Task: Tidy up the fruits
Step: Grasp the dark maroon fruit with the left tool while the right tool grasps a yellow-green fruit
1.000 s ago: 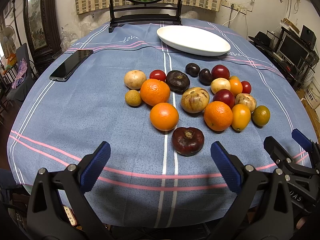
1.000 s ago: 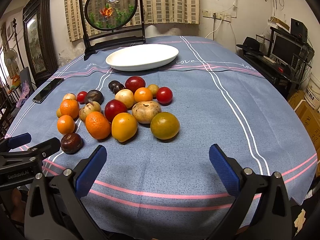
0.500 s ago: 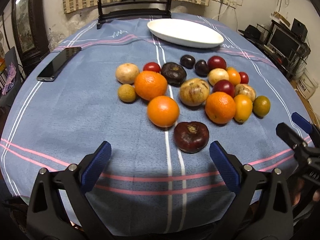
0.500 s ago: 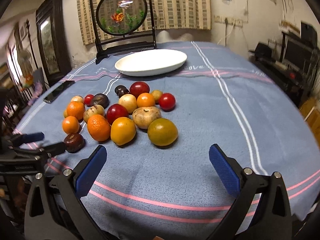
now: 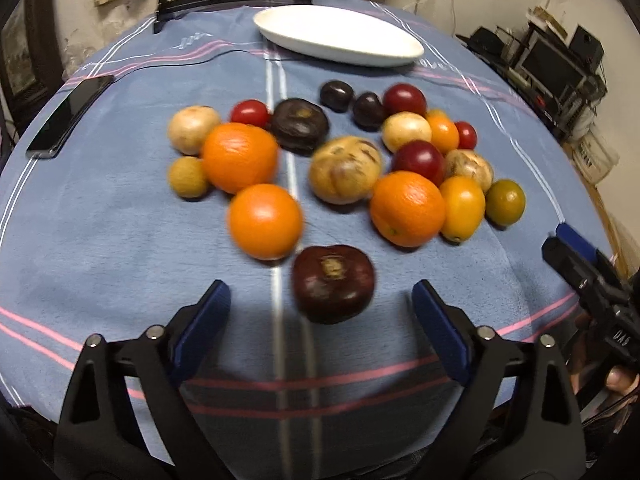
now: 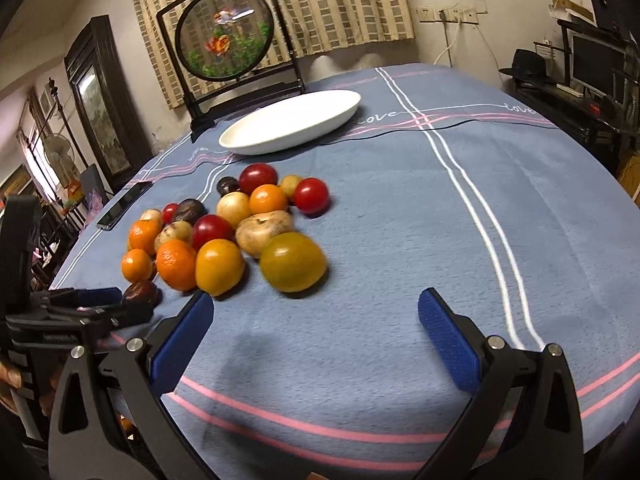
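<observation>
A pile of several fruits lies on the blue tablecloth: oranges (image 5: 264, 226), red, yellow and tan ones. A dark maroon fruit (image 5: 333, 283) sits nearest, between the blue pads of my left gripper (image 5: 320, 304). Its jaws are closing and the pads are clear of the fruit on both sides. My right gripper (image 6: 316, 304) stands open over bare cloth, with a green-yellow fruit (image 6: 293, 262) just ahead of its left finger. A white oval plate (image 5: 340, 36) stands empty behind the pile. From the right wrist view the left gripper (image 6: 100, 304) shows beside the maroon fruit (image 6: 142, 293).
A black phone (image 5: 70, 116) lies at the table's left edge. A round framed screen on a black stand (image 6: 224, 36) stands behind the plate (image 6: 292, 122). The right gripper's fingers (image 5: 576, 252) show at the right. Bare cloth (image 6: 460, 220) stretches right of the pile.
My left gripper has come forward and down, so the maroon fruit now lies between its tips, and its jaws have narrowed a little. My right gripper has edged closer to the pile and tilted.
</observation>
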Tool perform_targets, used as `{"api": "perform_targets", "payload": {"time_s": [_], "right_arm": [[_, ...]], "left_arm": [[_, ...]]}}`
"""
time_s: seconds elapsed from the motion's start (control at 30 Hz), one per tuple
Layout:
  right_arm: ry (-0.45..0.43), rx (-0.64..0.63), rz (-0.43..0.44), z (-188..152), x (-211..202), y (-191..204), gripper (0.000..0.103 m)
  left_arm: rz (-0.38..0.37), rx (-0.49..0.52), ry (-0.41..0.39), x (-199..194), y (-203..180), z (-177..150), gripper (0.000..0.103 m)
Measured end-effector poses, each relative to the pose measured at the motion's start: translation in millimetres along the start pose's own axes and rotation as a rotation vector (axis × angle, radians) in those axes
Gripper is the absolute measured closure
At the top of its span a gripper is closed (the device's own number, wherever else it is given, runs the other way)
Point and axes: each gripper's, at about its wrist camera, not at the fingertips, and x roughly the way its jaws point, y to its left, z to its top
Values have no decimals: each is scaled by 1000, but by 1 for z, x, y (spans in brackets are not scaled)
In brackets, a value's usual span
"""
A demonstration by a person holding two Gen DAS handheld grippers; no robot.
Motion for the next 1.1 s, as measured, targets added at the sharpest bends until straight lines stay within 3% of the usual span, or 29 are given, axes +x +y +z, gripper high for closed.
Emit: {"api": "perform_targets", "payload": {"time_s": [0.2, 0.27, 0.47, 0.6, 0.7, 0.83, 0.93, 1.0, 1.1], "right_arm": [[8, 32, 6, 0, 2, -9, 1], [11, 31, 7, 0, 1, -9, 1], [23, -27, -30, 2, -1, -3, 1], [164, -57, 38, 4, 13, 1, 1], [214, -137, -53, 8, 23, 7, 1], [242, -158, -44, 17, 29, 10, 1], [260, -196, -50, 24, 38, 16, 15], [279, -206, -47, 28, 45, 18, 32], [297, -206, -30, 32, 55, 22, 45]], "left_arm": [[70, 11, -21, 5, -10, 6, 38], [88, 14, -34, 4, -10, 8, 61], [49, 0, -27, 0, -4, 9, 61], [35, 3, -42, -9, 0, 8, 61], [28, -3, -50, -12, 3, 6, 61], [32, -12, -47, -11, 10, 2, 61], [23, -18, -48, -11, 14, 2, 61], [18, -19, -51, -11, 16, 2, 61], [6, -31, -43, -11, 21, 2, 61]]}}
